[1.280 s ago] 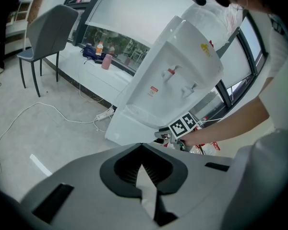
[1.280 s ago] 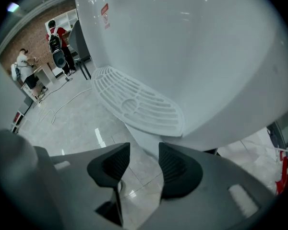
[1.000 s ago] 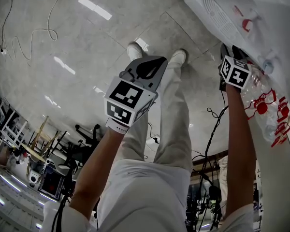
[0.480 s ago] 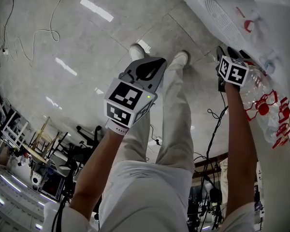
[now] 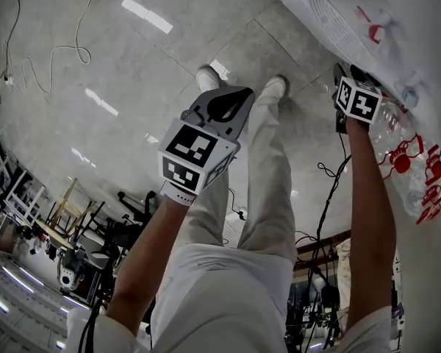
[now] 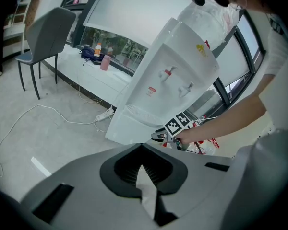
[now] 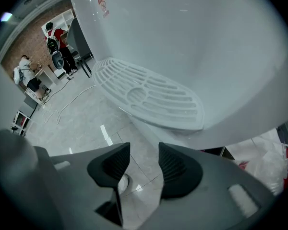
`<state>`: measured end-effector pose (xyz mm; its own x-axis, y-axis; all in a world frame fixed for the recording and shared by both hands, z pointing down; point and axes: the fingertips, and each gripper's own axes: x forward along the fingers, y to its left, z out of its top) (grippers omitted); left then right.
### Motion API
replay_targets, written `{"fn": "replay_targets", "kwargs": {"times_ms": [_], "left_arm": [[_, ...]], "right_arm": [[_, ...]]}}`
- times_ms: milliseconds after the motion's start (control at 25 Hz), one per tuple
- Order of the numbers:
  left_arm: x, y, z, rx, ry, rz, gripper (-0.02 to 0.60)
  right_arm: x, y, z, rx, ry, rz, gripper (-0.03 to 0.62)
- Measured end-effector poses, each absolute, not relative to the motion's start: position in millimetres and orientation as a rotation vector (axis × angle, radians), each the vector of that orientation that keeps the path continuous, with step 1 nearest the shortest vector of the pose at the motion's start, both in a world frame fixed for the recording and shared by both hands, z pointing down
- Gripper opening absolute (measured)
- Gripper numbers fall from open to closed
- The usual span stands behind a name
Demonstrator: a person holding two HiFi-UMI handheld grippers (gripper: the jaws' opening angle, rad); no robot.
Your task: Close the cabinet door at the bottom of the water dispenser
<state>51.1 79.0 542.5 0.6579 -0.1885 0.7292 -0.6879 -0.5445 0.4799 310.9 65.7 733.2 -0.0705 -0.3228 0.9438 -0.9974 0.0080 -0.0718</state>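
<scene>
**Right arm down at the dispenser's foot**

The right hand-held gripper [image 7: 144, 150], jaws apart and empty, hangs just under the drip tray [image 7: 149, 92] of the water dispenser [image 6: 177, 75]. The cabinet door, lower still, isn't plainly shown. The left hand-held gripper [image 6: 141, 147] is clenched on nothing. The door is likely light and stiff, so push its free edge.

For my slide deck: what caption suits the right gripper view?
Right gripper, jaws open and empty, close to the white water dispenser and its slotted drip tray.

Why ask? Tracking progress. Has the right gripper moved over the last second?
Yes. The right gripper has shifted slightly up the picture, toward the water dispenser.
</scene>
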Motion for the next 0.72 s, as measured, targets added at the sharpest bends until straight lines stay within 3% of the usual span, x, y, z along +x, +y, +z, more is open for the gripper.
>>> {"fn": "replay_targets", "kwargs": {"times_ms": [720], "left_arm": [[58.4,81.6,526.6,2.104,-0.658,0.801,0.006]], "right_arm": [[318.7,74.2,711.1,1.400,-1.498,1.057,0.197]]}}
